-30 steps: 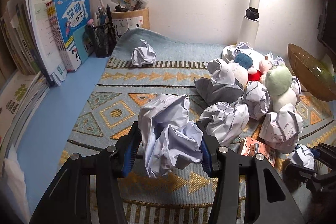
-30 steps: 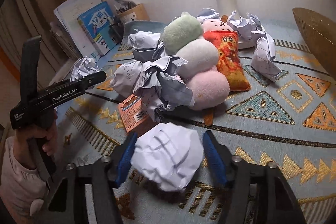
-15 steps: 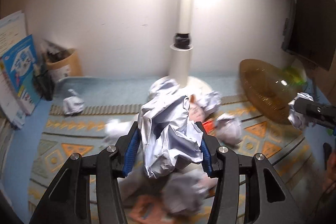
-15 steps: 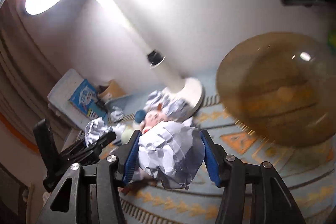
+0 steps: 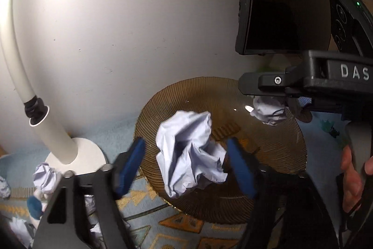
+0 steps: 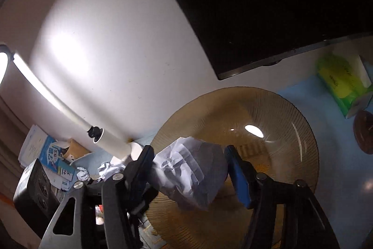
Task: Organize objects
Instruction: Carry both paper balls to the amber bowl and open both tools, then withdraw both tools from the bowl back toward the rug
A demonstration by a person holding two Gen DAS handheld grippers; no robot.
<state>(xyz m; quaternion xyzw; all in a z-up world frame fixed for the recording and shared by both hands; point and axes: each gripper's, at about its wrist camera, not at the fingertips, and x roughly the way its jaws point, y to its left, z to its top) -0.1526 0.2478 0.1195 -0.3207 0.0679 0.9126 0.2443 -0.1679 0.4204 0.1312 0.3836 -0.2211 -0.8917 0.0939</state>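
My left gripper [image 5: 185, 142] stands open, its blue pads spread wider than the crumpled white paper ball [image 5: 188, 151] between them. That ball is loose above the amber ribbed glass bowl [image 5: 268, 155]. It still brushes the right pad, and a gap shows on the left. My right gripper [image 6: 189, 151] is shut on a second crumpled paper ball [image 6: 191, 174], held over the same bowl [image 6: 279, 132]. The left wrist view shows my right gripper [image 5: 275, 97] at the right, with its paper ball [image 5: 268, 111] over the bowl's far side.
A white lamp [image 5: 60, 139] stands left of the bowl with more paper balls [image 5: 44, 176] at its base. A black monitor [image 5: 279, 4] hangs behind the bowl. A green tissue pack [image 6: 342, 83] and books [image 6: 49, 153] flank the patterned mat [image 5: 181, 223]. A hand [image 5: 352, 179] holds the right handle.
Both grippers lifted their paper balls off the mat and swung right to the bowl. The left gripper's pads have just spread, letting go of its ball.
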